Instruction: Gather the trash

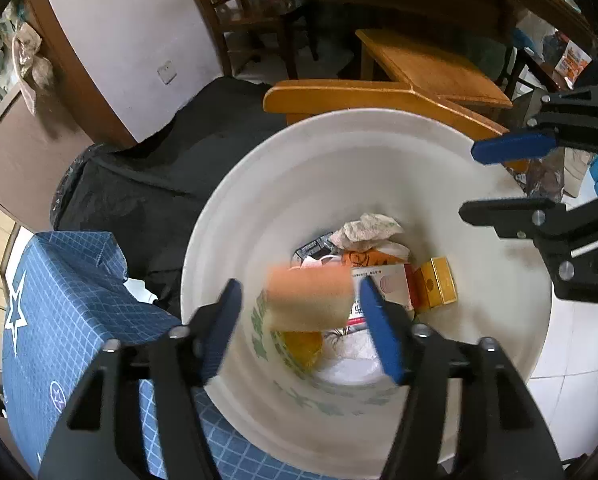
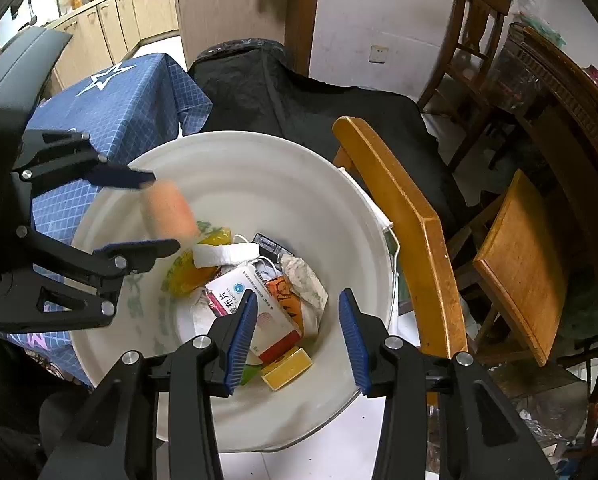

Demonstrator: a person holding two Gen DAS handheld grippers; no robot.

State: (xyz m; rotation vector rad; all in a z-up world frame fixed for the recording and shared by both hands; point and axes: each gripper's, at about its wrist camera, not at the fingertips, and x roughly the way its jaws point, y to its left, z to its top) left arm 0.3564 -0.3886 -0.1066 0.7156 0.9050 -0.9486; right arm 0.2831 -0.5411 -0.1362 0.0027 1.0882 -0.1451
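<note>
Now the left gripper's (image 1: 299, 304) fingers gape around a loose orange sponge (image 1: 309, 298).

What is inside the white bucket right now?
The white bucket holds a white-and-red box, a yellow box, crumpled paper and a yellow wrapper. Whatever lies beneath that pile is covered.

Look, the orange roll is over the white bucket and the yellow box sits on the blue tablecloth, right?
Not quite. The orange roll is over the white bucket, but the yellow box lies inside the bucket with the other trash, not on the blue tablecloth. The right wrist view shows it.
</note>
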